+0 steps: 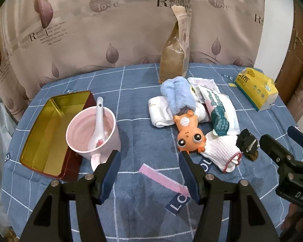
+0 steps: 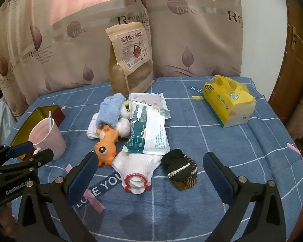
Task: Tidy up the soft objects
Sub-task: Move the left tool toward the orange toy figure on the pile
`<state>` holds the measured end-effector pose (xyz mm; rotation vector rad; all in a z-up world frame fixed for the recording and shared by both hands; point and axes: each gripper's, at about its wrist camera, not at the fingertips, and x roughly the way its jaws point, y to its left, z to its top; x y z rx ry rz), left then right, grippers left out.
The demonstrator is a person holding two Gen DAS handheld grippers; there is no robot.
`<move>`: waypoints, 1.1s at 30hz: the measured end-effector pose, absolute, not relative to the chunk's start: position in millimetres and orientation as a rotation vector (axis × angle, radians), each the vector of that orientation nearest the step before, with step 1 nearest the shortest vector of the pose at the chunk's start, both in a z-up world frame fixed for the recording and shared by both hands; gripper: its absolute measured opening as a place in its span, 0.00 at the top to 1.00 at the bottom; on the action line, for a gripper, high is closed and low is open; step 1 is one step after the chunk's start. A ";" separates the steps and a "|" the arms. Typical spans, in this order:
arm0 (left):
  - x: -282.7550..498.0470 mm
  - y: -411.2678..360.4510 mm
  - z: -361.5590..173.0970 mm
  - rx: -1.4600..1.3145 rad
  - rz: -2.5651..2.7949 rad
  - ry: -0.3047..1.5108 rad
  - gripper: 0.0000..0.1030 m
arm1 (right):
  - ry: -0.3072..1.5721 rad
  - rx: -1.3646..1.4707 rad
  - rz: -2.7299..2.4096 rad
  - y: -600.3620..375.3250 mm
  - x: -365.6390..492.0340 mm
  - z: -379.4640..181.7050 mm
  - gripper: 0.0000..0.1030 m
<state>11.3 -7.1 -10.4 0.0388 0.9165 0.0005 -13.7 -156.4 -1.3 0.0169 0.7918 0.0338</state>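
Observation:
A pile of soft things lies mid-table: a blue towel point(image 1: 177, 93) point(image 2: 110, 109), a white cloth point(image 1: 160, 112) point(image 2: 93, 129), an orange squeaky toy point(image 1: 188, 133) point(image 2: 107, 143), a white glove point(image 1: 222, 151) point(image 2: 137, 167) and a green-white packet point(image 1: 222, 115) point(image 2: 149, 133). A black hair clip point(image 1: 249, 144) point(image 2: 180, 168) lies to the right of the glove. My left gripper point(image 1: 149, 159) is open and empty, short of the toy. My right gripper point(image 2: 151, 161) is open and empty, its jaws either side of the glove and clip, above them.
A gold-lined red tin point(image 1: 50, 129) point(image 2: 40, 113) stands at the left with a pink cup point(image 1: 91, 129) point(image 2: 46, 137) holding a white spoon point(image 1: 98, 119). A brown snack bag point(image 1: 174, 48) point(image 2: 129, 60) stands at the back. A yellow tissue pack point(image 1: 256, 87) point(image 2: 228, 100) lies at the right.

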 end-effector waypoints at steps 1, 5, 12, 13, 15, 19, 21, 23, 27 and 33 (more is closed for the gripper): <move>11.9 -7.6 -10.9 0.041 0.000 0.918 0.41 | 0.793 0.018 0.033 -156.7 -12.9 -0.9 0.00; 17.3 -8.8 -13.5 0.042 -0.010 0.928 0.41 | 0.799 0.020 0.028 -158.5 -12.0 -1.2 0.00; 25.6 -12.6 -16.9 0.041 -0.014 0.937 0.41 | 0.802 0.027 0.024 -162.4 -11.4 -1.8 0.00; 26.1 -13.4 -17.4 0.043 -0.014 0.937 0.41 | 0.802 0.026 0.025 -162.2 -11.4 -1.9 0.00; 26.9 -14.1 -18.3 0.045 -0.015 0.939 0.41 | 0.803 0.026 0.025 -162.3 -11.4 -2.0 0.00; 29.3 -15.2 -19.5 0.045 -0.017 0.944 0.41 | 0.801 0.025 0.025 -162.5 -11.5 -2.3 0.00; 31.1 -15.6 -20.0 0.046 -0.016 0.946 0.41 | 0.803 0.026 0.026 -163.5 -11.4 -2.5 0.00; 33.0 -16.2 -21.0 0.049 -0.015 0.948 0.41 | 0.803 0.027 0.025 -162.9 -11.6 -2.5 0.00; 35.2 -16.4 -22.6 0.046 -0.016 0.954 0.41 | 0.803 0.029 0.025 -163.7 -11.5 -2.9 0.00; 42.3 -20.1 -26.0 0.056 -0.017 0.965 0.41 | 0.804 0.043 0.021 -168.6 -12.2 -5.4 0.00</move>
